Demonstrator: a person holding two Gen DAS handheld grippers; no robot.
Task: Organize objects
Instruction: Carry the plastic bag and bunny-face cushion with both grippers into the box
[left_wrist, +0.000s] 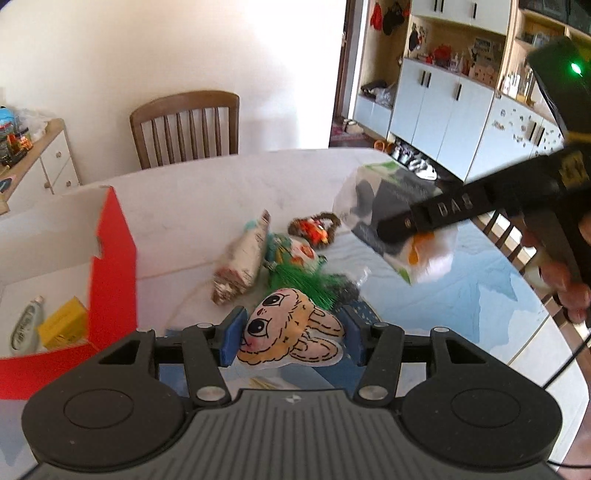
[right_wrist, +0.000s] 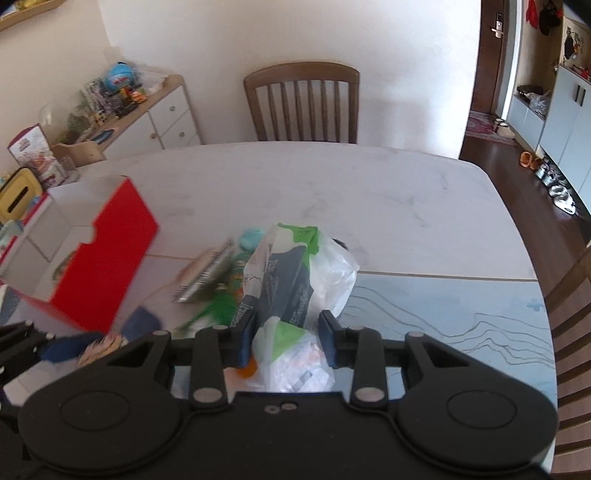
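Blur smears pile (right_wrist: 218, 284); plastic bag (right_wrist: 295, 273) hides things behind it.

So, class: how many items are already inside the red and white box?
2 visible: a tube lying by the box's left edge and a yellow carton beside it, against the red wall. The left wrist view shows only one corner, so more may be hidden.
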